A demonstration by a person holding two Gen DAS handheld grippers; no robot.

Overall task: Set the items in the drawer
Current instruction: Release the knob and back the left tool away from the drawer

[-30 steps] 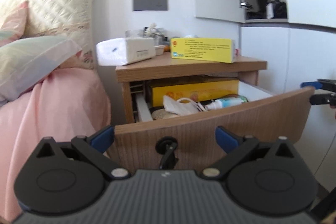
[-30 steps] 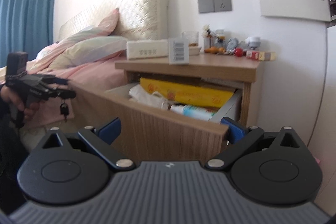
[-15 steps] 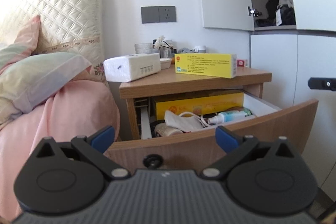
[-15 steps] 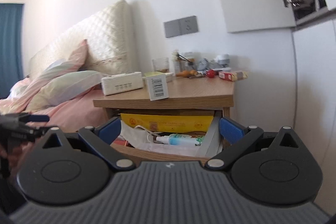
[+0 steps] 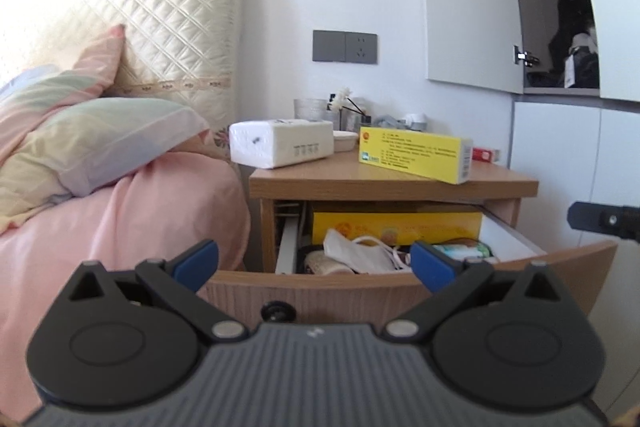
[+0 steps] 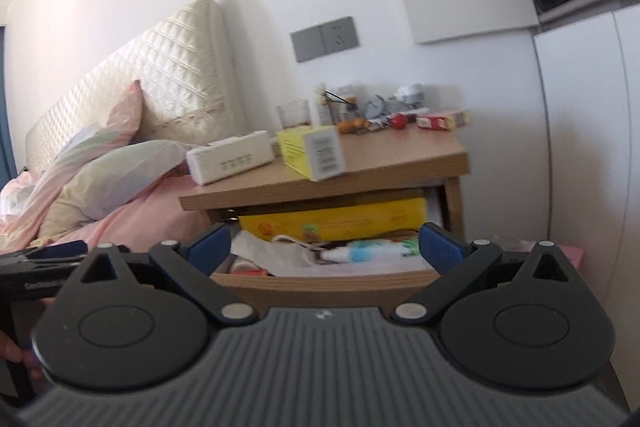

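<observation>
The wooden nightstand's drawer (image 5: pixel 360 287) stands pulled open; it also shows in the right wrist view (image 6: pixel 320 287). Inside lie a large yellow box (image 5: pixel 396 225), a white face mask (image 5: pixel 356 255) and a small spray bottle (image 6: pixel 372 251). On the nightstand top sit a yellow medicine box (image 5: pixel 416 155) and a white tissue pack (image 5: pixel 280 143); both also show in the right wrist view, the box (image 6: pixel 312 151) and the pack (image 6: pixel 230 163). My left gripper (image 5: pixel 314 263) is open and empty in front of the drawer front. My right gripper (image 6: pixel 326 247) is open and empty, just above the drawer's front edge.
A bed with pink cover (image 5: pixel 120 227) and pillows (image 5: pixel 92 143) lies left of the nightstand. Small clutter, a glass (image 6: pixel 294 113) and a red box (image 6: pixel 432 121) stand at the nightstand's back. White cabinets (image 5: pixel 560 155) stand to the right. The drawer front has a black knob (image 5: pixel 278 311).
Both grippers have risen and drawn back slightly, so the drawer's inside shows more fully. The right gripper has swung round to face the nightstand. The key hanging from the knob is out of sight.
</observation>
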